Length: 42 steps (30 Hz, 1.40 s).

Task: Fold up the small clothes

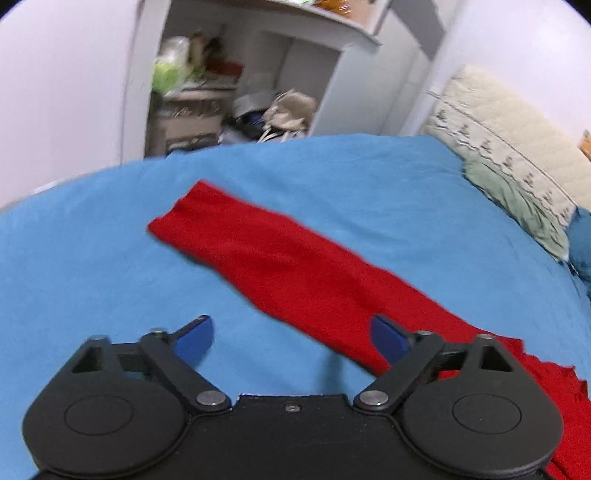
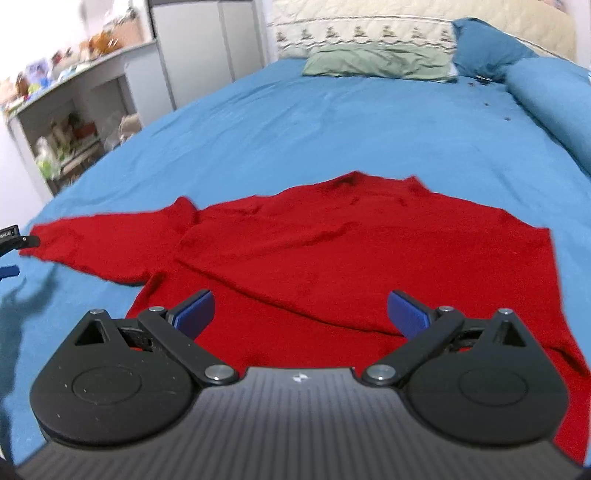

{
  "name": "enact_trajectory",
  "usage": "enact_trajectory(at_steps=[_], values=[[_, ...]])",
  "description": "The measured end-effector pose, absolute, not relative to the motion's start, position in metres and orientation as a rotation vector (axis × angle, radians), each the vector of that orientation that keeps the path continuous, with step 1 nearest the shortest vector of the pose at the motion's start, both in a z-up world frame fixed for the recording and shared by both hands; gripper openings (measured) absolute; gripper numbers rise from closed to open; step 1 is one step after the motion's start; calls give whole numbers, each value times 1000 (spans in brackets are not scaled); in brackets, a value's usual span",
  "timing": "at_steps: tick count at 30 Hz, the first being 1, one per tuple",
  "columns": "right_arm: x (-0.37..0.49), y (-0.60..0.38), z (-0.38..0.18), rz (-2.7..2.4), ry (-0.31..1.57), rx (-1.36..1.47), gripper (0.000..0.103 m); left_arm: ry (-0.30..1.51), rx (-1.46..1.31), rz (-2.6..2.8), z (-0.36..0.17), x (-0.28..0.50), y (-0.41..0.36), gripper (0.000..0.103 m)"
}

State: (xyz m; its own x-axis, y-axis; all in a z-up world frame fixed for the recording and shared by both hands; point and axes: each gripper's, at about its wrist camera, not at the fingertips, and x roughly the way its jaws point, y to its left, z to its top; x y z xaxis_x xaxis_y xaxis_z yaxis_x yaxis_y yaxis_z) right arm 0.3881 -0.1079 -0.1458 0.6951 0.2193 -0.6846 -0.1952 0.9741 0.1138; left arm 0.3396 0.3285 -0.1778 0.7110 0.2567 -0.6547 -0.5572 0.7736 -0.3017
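Note:
A red long-sleeved sweater (image 2: pixel 369 258) lies flat on the blue bed sheet (image 2: pixel 332 122). Its left sleeve (image 1: pixel 280 258) stretches out across the sheet in the left wrist view, cuff at the far left. My left gripper (image 1: pixel 291 336) is open and empty, just above the sleeve near its shoulder end. My right gripper (image 2: pixel 301 310) is open and empty, hovering over the sweater's body near the hem. The left gripper's tip (image 2: pixel 11 243) shows at the left edge of the right wrist view, by the cuff.
A green pillow (image 2: pixel 376 62) and a cream headboard (image 2: pixel 369 29) lie at the bed's far end, with a blue bolster (image 2: pixel 546 96) on the right. A white shelf unit (image 1: pixel 207 92) with clutter stands beyond the bed's edge.

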Motion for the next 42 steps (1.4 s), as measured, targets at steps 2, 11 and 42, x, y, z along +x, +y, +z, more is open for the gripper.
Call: enact_trajectory(at_steps=[2,11,42], values=[[396,-93,-151,244,767,4,103,645,-548,483,-188,343,344,72],[414,-60,-168,266,764,4,103,611,-450,555,-196,366,365,6],[367,-271,-144,-82,739,210,103,731,171,-384,-203,437,-118,6]])
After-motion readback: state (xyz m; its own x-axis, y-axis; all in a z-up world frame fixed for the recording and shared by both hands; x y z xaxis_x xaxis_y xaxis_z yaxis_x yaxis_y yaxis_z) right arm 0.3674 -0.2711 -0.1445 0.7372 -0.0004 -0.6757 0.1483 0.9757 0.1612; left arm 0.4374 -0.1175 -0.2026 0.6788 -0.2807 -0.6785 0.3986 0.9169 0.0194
